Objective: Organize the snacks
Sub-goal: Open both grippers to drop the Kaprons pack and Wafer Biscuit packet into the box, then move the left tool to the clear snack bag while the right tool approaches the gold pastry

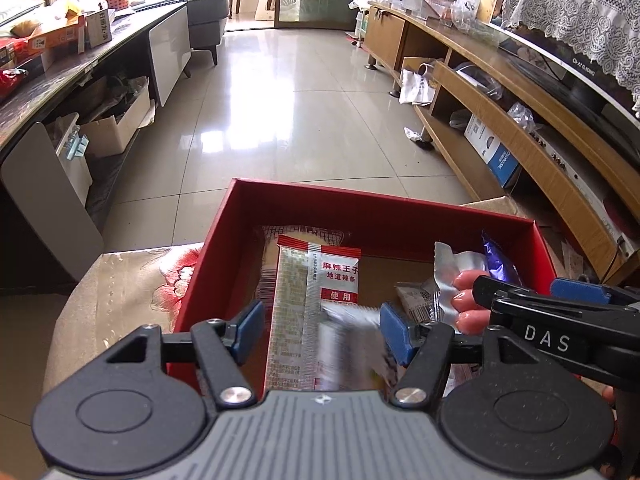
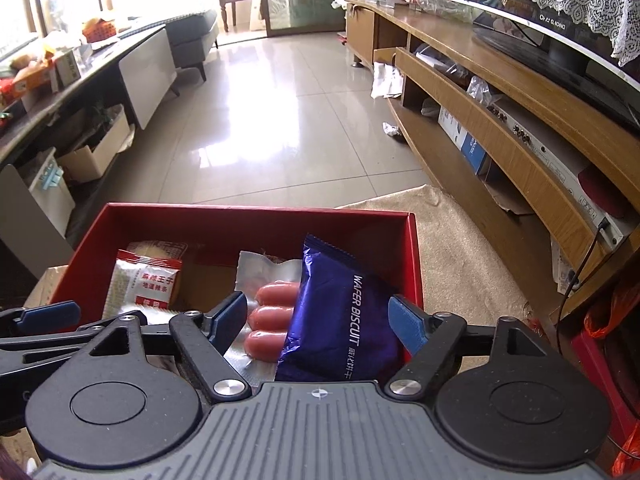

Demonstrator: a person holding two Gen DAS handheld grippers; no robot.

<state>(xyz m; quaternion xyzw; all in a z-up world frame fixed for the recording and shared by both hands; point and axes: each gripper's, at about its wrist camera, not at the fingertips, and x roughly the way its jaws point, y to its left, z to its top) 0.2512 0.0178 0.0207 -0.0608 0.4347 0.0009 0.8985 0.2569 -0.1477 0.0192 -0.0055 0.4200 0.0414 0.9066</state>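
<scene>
A red box point(image 1: 380, 204) point(image 2: 256, 212) stands on a cloth-covered table. In it lie a silver-and-red spicy strip packet point(image 1: 308, 300) point(image 2: 148, 284), a clear pack of pink sausages point(image 1: 464, 292) point(image 2: 272, 312) and a blue wafer biscuit packet point(image 1: 500, 260) point(image 2: 340, 320). My left gripper point(image 1: 322, 332) hovers open over the box. A small blurred white packet point(image 1: 352, 344) lies between its pads, close to the right one. My right gripper point(image 2: 316, 318) point(image 1: 536, 292) is open around the wafer packet, which leans on the sausages and is not pressed by the pads.
The beige floral tablecloth point(image 1: 120, 280) point(image 2: 460, 248) extends on both sides of the box. A wooden TV cabinet point(image 1: 500, 120) point(image 2: 480, 92) runs along the right, and a dark counter point(image 1: 60, 92) with cartons along the left. Glossy tiled floor point(image 1: 280, 100) lies beyond.
</scene>
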